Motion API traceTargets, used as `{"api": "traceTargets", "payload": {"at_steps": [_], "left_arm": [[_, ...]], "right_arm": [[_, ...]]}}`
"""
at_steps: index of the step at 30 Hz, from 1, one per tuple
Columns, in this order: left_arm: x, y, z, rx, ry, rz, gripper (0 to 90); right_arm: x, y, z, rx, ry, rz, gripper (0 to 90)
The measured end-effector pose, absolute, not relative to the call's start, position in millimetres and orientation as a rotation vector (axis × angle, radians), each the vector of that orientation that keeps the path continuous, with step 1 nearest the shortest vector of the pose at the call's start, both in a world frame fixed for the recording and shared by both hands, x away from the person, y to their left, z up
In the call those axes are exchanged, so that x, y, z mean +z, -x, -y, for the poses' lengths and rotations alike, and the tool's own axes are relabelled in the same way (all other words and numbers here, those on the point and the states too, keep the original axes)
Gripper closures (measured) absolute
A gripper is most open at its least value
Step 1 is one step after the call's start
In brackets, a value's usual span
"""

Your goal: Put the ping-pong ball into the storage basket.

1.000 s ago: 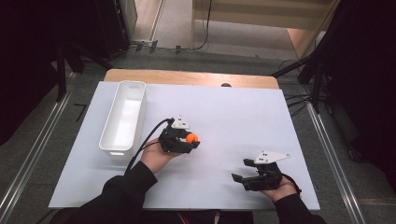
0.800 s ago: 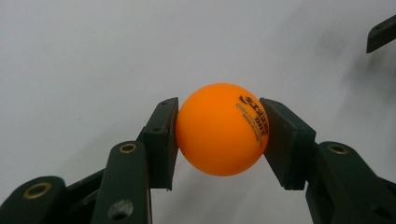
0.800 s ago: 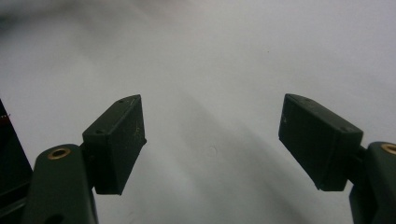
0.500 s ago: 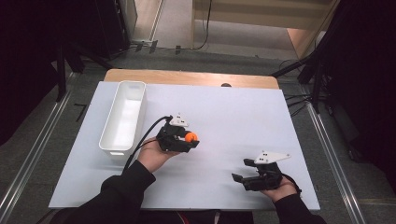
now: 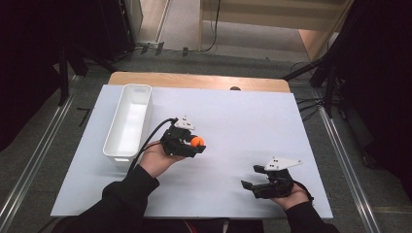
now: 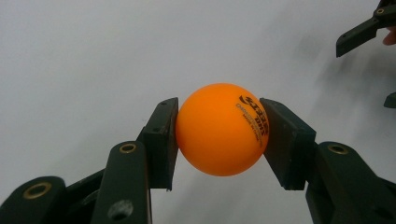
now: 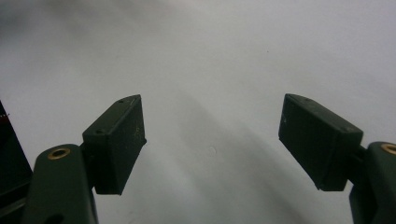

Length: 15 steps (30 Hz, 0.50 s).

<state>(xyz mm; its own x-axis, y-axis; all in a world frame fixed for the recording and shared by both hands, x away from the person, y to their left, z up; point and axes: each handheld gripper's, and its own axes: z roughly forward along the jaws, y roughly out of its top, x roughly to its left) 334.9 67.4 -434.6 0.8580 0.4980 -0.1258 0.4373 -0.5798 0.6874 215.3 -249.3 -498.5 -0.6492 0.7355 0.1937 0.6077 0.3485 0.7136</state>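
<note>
White bench [image 5: 228, 111]: left tongs [image 5: 198, 144] clamped on orange ball [image 5: 197, 141] beside tray [image 5: 128, 121], right tongs [image 5: 250, 177] spread wide, holding nothing.

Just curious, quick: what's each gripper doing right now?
Left gripper: shut on the orange ball.
Right gripper: open, holding nothing.

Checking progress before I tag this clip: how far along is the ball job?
Done: the left gripper is shut on the orange ball, both pads pressing its sides. In hand: the ball sits above the white table, just right of the white bin. Left: the ball isn't in the bin, which looks empty, if that is where it goes. The right gripper rests open near the table's front edge, holding nothing.
</note>
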Motion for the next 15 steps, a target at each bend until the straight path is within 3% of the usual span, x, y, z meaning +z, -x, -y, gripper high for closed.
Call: {"api": "traceTargets", "payload": {"at_steps": [15], "left_arm": [[-419, -334, -72, 0.090, -2.311, -0.655, 50.2]], "right_arm": [[-498, -215, 249, 1.182, -1.229, -2.443, 21.5]]}}
